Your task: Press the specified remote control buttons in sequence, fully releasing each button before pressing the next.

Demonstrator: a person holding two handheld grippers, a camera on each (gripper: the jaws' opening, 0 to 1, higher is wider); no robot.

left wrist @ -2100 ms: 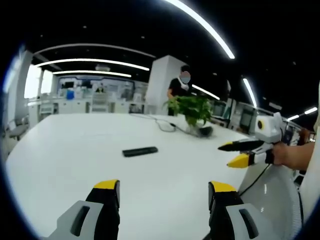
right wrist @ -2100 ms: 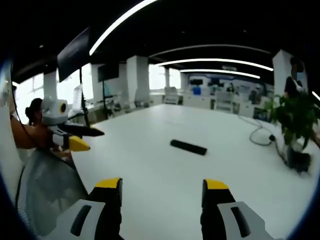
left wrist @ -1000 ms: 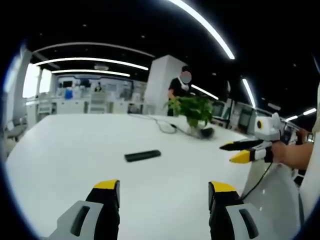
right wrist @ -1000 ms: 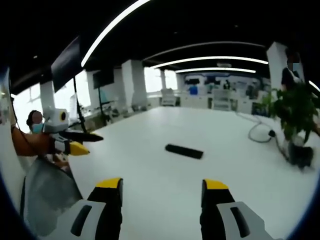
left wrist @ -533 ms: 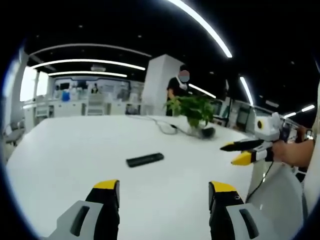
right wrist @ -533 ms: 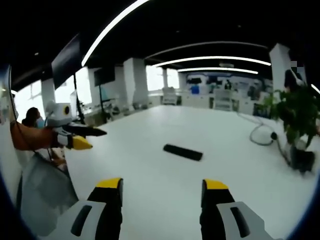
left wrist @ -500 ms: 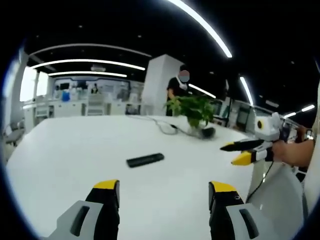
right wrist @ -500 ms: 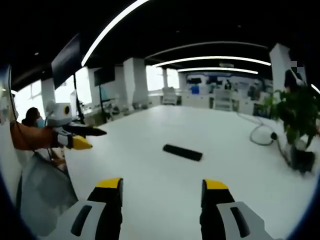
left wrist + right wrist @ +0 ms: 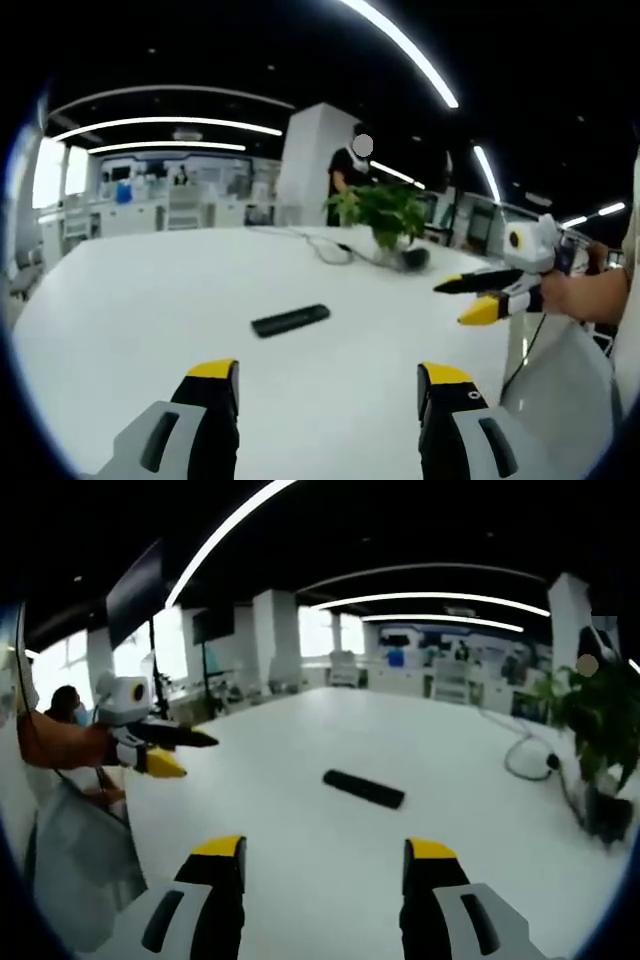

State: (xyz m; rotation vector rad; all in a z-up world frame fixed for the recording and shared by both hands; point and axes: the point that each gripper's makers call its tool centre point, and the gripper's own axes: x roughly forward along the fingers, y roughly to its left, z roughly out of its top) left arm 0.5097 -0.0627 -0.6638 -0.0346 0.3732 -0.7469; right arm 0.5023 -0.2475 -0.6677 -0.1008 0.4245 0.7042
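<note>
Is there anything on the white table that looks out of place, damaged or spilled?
Nothing stands out. The black remote control lies flat and whole on the white table, apart from both grippers. A potted plant stands upright at the far side beside a loose cable. No spill shows.

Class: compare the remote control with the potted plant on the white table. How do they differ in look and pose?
The remote control is black, slim and lies flat near the table's middle; the potted plant is green, leafy and stands upright at the far edge. A cable runs by the plant, none by the remote. Both rest on the white table.
</note>
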